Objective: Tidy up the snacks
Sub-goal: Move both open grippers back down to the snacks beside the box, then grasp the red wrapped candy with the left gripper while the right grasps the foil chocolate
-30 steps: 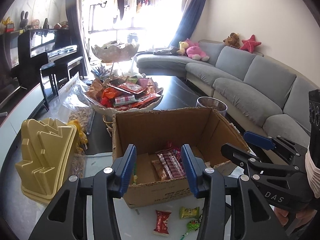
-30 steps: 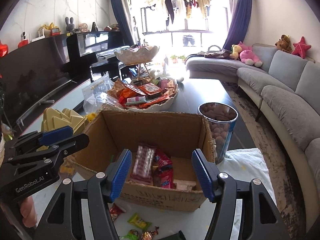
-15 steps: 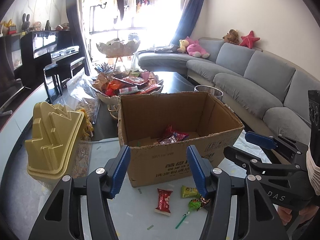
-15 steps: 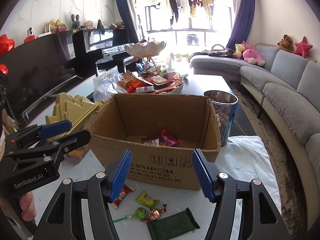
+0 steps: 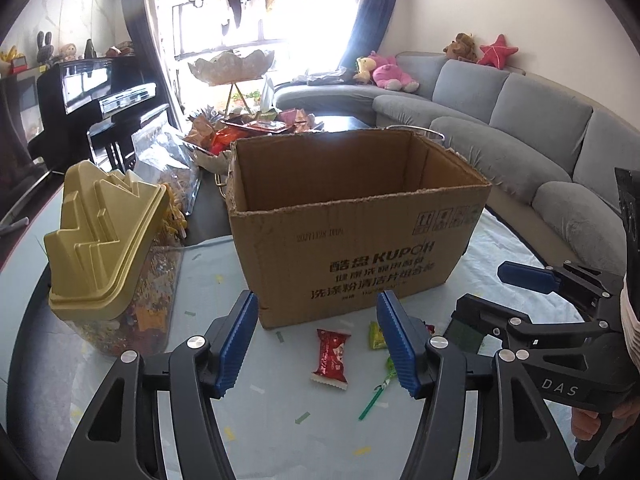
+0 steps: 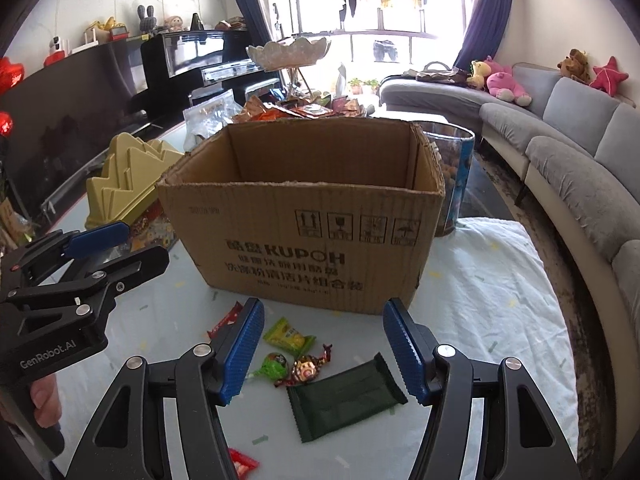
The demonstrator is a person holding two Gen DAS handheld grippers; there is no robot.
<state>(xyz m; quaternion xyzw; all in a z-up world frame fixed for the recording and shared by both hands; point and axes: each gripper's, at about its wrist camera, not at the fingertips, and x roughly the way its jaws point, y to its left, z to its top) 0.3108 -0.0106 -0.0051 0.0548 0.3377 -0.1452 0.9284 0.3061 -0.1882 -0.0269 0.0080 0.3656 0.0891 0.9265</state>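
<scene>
An open cardboard box (image 5: 360,232) stands on the white-covered table; it also shows in the right wrist view (image 6: 304,220). Loose snacks lie in front of it: a red packet (image 5: 331,354), a yellow-green packet (image 6: 289,336), a green lollipop (image 6: 274,364), a brown wrapped candy (image 6: 306,368) and a dark green bar (image 6: 346,394). My left gripper (image 5: 318,344) is open and empty above the red packet. My right gripper (image 6: 324,350) is open and empty above the candies and the green bar.
A clear container with a gold lid (image 5: 104,240) stands left of the box. A tin of nuts (image 6: 454,176) stands right of it. A bowl of snack packets (image 5: 256,128) and a plastic bag (image 5: 168,160) sit behind. A grey sofa (image 5: 520,128) runs along the right.
Both grippers have pulled back and dropped from over the box's opening to table level in front of it. The box's inside is now hidden; the loose snacks came into view.
</scene>
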